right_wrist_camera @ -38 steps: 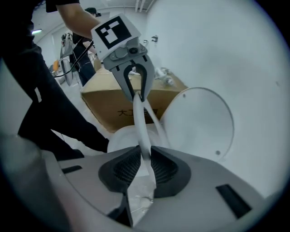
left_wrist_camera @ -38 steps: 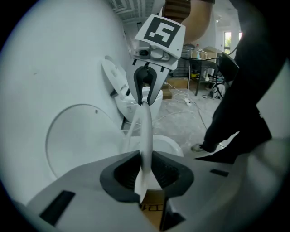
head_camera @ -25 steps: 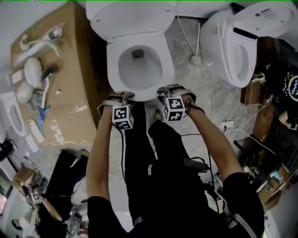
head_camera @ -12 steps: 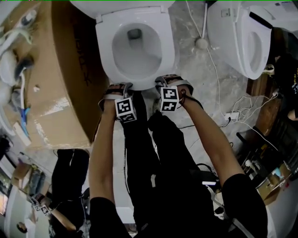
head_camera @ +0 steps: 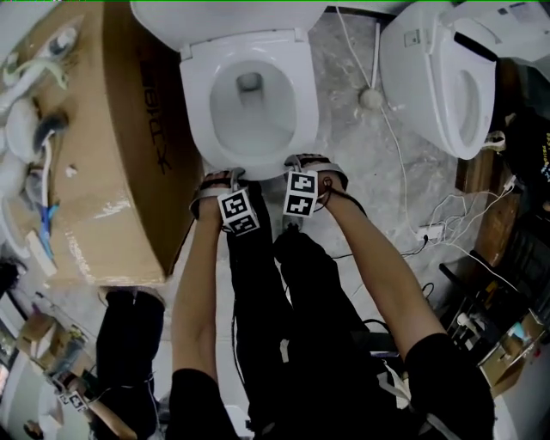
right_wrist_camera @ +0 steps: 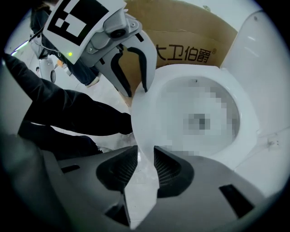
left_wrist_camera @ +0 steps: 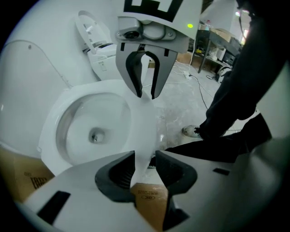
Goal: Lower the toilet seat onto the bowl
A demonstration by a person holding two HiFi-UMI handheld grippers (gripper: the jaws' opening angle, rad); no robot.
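A white toilet stands in front of me with its seat [head_camera: 196,112] lying over the bowl and its lid [head_camera: 215,21] raised at the back. Both grippers hold the seat's front edge side by side. My left gripper [head_camera: 221,177] has the thin white rim [left_wrist_camera: 136,118] between its dark pads. My right gripper [head_camera: 309,162] also has the rim [right_wrist_camera: 149,113] between its pads, and its jaws are opening slightly. Each gripper view shows the other gripper across the rim: the right one [left_wrist_camera: 145,93] and the left one [right_wrist_camera: 136,90].
A large cardboard box [head_camera: 112,155] stands close on the toilet's left. A second white toilet [head_camera: 447,77] is at the right, with cables [head_camera: 430,228] across the marble floor. My legs are right below the grippers. Another person [head_camera: 129,344] is at lower left.
Both grippers stay on the seat's front edge and stand a little closer together. The head view has shifted, so the toilet sits higher in the frame.
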